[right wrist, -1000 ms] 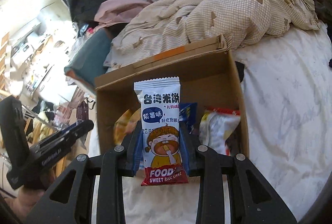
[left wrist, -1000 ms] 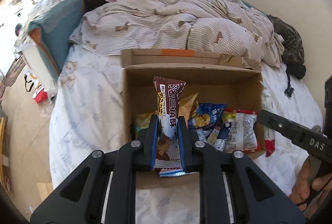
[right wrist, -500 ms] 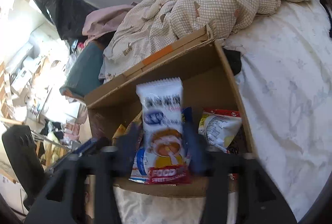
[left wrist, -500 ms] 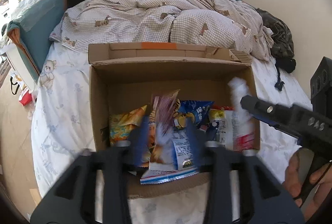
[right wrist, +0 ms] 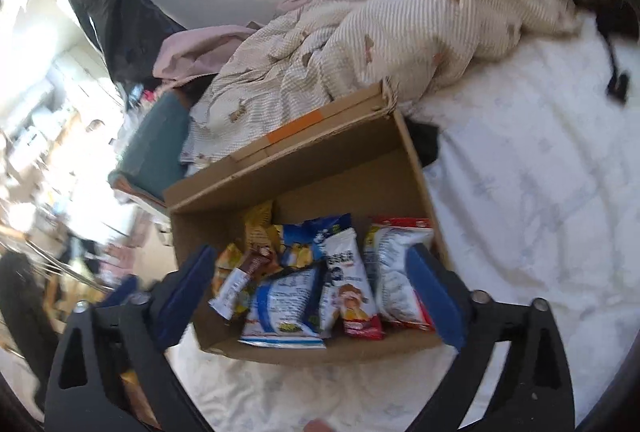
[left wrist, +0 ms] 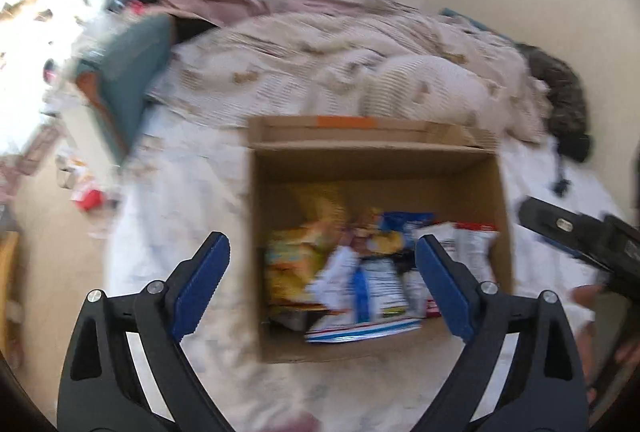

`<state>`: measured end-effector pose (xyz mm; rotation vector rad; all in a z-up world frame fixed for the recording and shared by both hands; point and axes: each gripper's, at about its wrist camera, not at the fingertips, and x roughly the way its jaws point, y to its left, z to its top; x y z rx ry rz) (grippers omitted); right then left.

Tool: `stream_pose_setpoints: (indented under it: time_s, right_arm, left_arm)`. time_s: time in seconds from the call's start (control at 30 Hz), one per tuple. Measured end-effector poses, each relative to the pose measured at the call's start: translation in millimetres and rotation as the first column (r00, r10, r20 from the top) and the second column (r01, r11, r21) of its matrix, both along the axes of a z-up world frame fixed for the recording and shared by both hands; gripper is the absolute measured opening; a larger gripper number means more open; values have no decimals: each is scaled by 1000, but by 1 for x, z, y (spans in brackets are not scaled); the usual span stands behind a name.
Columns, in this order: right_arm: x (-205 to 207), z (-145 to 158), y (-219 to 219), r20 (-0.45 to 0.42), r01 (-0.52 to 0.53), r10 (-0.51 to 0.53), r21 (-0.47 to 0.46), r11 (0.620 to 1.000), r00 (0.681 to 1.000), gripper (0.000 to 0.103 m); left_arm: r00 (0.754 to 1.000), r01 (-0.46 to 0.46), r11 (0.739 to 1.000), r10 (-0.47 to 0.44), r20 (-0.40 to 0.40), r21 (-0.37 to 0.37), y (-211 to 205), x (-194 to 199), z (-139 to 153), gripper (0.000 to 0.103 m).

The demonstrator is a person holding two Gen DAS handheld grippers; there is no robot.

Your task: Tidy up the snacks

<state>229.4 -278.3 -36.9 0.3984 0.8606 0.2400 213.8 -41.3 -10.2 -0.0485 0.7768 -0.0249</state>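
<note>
On the bed, snacks fill a cardboard box — labels blurred — both tongs opening, empty.

Open brown cardboard box sits on the bed, colourful crinkly snack packets piled loosely inside.

Both grippers are showing black angular arms with triangular cut-outs. The left gripper and right gripper are wearing blue pads and silver screws.
</note>
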Motion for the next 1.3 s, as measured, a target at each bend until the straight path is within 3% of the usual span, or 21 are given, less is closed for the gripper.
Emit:
stream_pose_setpoints:
  time_s: [0.13, 0.27, 0.37, 0.53, 0.67, 0.77, 0.93, 1.07, 1.3]
  right_arm:
    - [-24, 17, 8, 70, -2, 9, -94, 996, 997, 103]
    - [-49, 22, 7, 83, 5, 4, -102, 995, 997, 103]
    - [-71, 24, 7, 89, 8, 1, -104, 995, 996, 103]
    - [-103, 26, 12, 104, 10, 5, -144, 990, 995, 103]
    - [-129, 33, 19, 170, 33, 7, -233, 972, 985, 103]
    - [-143, 34, 19, 186, 44, -2, -225, 973, 983, 103]
    - [-150, 26, 21, 162, 52, -19, -200, 978, 987, 103]
    - [-143, 16, 30, 151, 40, -8, -216, 976, 989, 103]
    - [-130, 7, 41, 139, 33, 0, -236, 971, 990, 103]
  left_arm:
    - [996, -66, 995, 61, 72, 69, 10, -24, 15, 92]
    - [992, -70, 996, 63, 106, 62, 23, -49, 26, 92]
    - [995, -73, 997, 70, 75, 32, 34, -67, 26, 102]
    - [997, -77, 997, 77, 26, -10, 43, -92, 23, 103]
    - [997, -73, 997, 73, 39, 20, 42, -118, 24, 103]
    - [997, -55, 998, 53, 57, 38, 40, -134, 26, 103]
    - [998, -26, 999, 29, 56, -42, 42, -145, 25, 103]
    - [996, -47, 999, 49, 76, -23, 37, -144, 19, 103]
    - [997, -77, 996, 78, 20, -37, 37, -130, 3, 103]
